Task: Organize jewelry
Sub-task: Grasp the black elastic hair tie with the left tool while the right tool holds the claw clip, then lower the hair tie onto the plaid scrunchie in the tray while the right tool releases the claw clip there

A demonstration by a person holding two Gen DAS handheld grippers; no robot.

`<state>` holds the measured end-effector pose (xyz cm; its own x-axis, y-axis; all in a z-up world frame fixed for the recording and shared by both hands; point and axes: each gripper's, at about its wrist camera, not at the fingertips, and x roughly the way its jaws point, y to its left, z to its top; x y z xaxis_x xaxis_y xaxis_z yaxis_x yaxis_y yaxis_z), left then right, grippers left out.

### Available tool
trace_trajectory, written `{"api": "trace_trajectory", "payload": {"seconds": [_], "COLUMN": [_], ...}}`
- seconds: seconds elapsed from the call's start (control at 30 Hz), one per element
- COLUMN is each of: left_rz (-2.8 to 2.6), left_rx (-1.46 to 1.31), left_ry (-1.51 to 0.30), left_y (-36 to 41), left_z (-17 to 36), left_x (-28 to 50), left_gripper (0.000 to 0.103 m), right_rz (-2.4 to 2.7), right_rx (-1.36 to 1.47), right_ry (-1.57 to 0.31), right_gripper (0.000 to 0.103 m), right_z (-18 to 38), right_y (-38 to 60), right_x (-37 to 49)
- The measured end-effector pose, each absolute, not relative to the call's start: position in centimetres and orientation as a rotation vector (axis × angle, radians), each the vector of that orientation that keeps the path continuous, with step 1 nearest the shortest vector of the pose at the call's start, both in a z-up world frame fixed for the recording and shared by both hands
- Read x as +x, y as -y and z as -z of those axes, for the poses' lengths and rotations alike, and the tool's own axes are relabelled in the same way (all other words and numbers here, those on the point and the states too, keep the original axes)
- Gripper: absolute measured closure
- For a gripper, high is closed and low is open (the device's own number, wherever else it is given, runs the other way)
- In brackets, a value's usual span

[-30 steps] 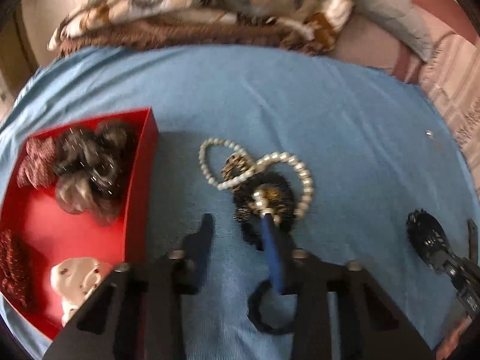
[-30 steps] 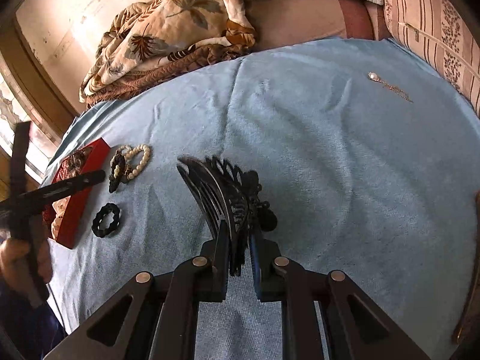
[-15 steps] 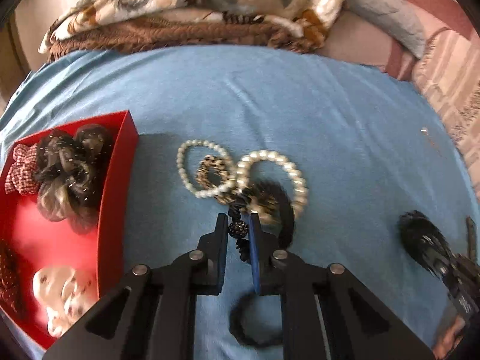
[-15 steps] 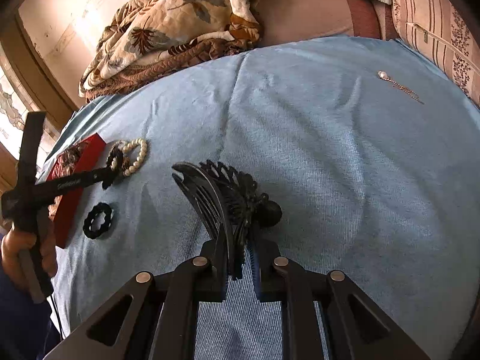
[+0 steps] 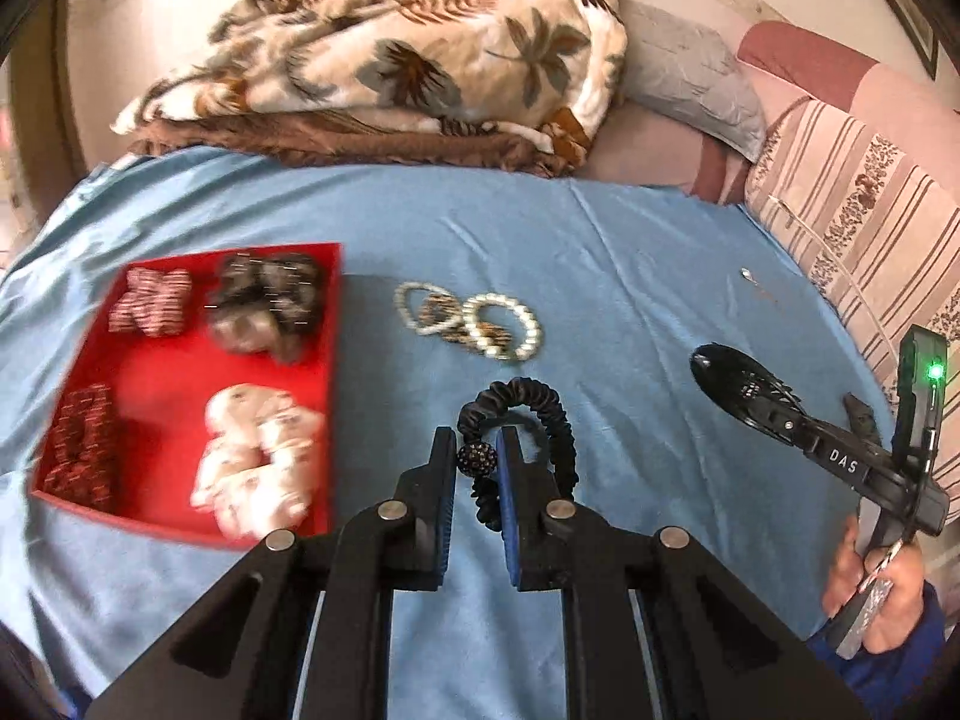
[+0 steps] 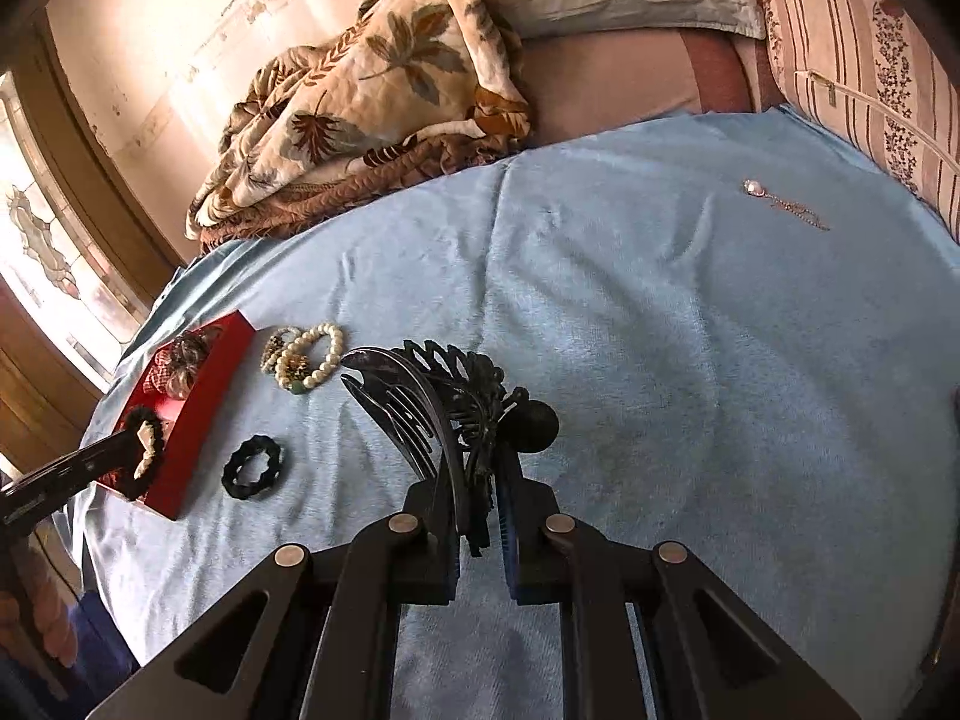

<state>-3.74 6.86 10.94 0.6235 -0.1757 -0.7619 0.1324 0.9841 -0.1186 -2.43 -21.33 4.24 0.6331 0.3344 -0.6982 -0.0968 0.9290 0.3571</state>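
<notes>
My left gripper is shut on a black hair tie with a sparkly bead, held above the blue cloth right of the red tray. From the right wrist view the left gripper holds it over the tray's near edge. The tray holds several scrunchies. Pearl bracelets lie in a pile beyond. My right gripper is shut on a black hair claw clip; it shows at the right in the left wrist view.
A black ring scrunchie lies on the cloth beside the tray. A small pendant with chain lies far right. A folded leaf-print blanket and pillows lie at the back of the bed.
My left gripper closed on the beaded black hair tie, lifted it off the bracelet pile and drew back toward the tray. My right gripper kept holding the claw clip.
</notes>
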Motion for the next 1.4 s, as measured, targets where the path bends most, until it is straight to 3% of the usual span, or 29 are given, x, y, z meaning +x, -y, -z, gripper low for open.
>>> {"api": "trace_trajectory", "payload": {"seconds": [0.87,1.4], "left_rz": [-0.069,-0.118], "left_rx": [-0.206,-0.325], "left_ry": [-0.813,-0.782], "left_y": [-22.6,-29.8], "left_z": [-11.3,-10.7], "left_x": [-9.8,-1.1], "left_gripper": [0.09,0.09], "right_rz": [-0.325,-0.506], "right_rx": [0.321,0.101], "right_ry": [-0.942,-0.906], "right_gripper": [0.091,0.091], "right_z": [-4.6,-9.7], "right_y": [14.7,0.7], "right_x": [-8.6,-5.3]}}
